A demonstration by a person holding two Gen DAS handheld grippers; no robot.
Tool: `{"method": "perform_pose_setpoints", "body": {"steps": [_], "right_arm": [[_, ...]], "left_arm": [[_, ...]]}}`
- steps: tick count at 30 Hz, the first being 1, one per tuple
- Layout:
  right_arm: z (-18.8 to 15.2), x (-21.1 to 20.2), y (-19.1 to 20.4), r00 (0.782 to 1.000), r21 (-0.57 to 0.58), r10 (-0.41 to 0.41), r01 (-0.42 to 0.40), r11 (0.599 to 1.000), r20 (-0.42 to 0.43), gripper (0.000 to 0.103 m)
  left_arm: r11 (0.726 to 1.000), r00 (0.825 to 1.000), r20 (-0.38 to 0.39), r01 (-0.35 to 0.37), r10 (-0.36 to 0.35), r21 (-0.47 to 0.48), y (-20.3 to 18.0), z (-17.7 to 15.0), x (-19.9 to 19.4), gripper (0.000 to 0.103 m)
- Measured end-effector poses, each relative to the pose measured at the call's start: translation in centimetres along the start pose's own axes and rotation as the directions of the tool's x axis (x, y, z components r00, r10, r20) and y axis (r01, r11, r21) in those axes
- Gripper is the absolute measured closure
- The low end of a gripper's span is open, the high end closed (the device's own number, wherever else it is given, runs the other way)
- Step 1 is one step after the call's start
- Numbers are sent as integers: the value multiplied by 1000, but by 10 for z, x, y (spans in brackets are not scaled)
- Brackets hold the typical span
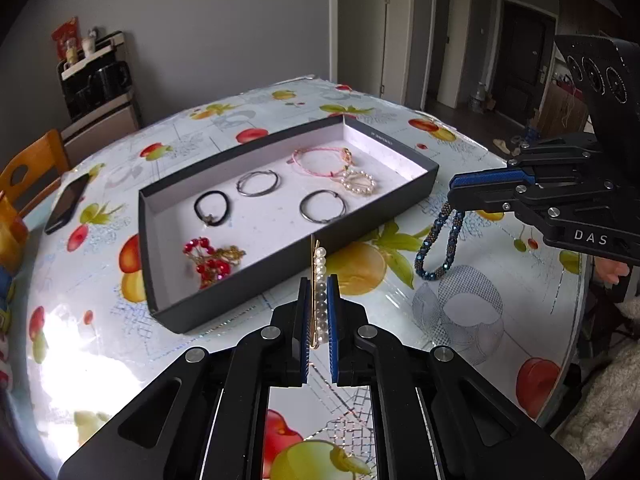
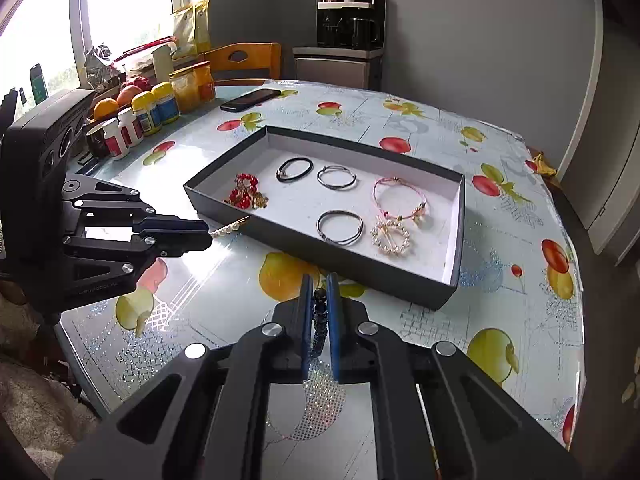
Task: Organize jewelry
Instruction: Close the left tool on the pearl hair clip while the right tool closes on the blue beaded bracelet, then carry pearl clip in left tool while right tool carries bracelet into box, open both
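Note:
A dark tray (image 1: 224,306) with a white floor lies on the fruit-print table. It holds a black hair tie (image 1: 212,208), two silver rings (image 1: 258,183), a pink cord bracelet (image 1: 320,162), a pearl ring (image 1: 358,184) and red bead jewellery (image 1: 212,260). My left gripper (image 1: 319,280) hovers at the tray's near wall, shut on a gold pearl hair pin (image 1: 319,258) that sticks out forward. To the right of the tray, my right gripper (image 1: 452,190) is shut on a blue beaded bracelet (image 1: 440,244) that hangs down. In the right wrist view the bracelet (image 2: 320,312) sits between the pads of that gripper (image 2: 320,280).
A black phone (image 1: 68,202) lies left of the tray. Bottles and jars (image 2: 156,108) with fruit crowd the table's window side. A wooden chair (image 2: 242,60) stands behind the table. The table edge (image 1: 576,320) curves close on the right.

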State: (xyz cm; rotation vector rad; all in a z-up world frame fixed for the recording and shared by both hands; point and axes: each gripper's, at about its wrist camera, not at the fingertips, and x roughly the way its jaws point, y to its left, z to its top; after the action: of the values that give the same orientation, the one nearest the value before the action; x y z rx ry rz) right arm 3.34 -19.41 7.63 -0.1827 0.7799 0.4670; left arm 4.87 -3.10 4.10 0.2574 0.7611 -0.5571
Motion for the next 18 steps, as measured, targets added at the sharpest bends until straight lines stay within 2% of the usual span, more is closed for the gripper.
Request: {"method": "perform_pose_setpoints", "body": {"steps": [11, 18], "right_arm": [[54, -14, -7, 995, -9, -26, 27, 1000, 101, 96], [76, 0, -9, 993, -2, -27, 28, 1000, 114, 96]], "left_arm": [[998, 998, 52, -41, 44, -47, 43, 29, -13, 95], [995, 998, 35, -53, 56, -89, 73, 48, 3, 95]]}}
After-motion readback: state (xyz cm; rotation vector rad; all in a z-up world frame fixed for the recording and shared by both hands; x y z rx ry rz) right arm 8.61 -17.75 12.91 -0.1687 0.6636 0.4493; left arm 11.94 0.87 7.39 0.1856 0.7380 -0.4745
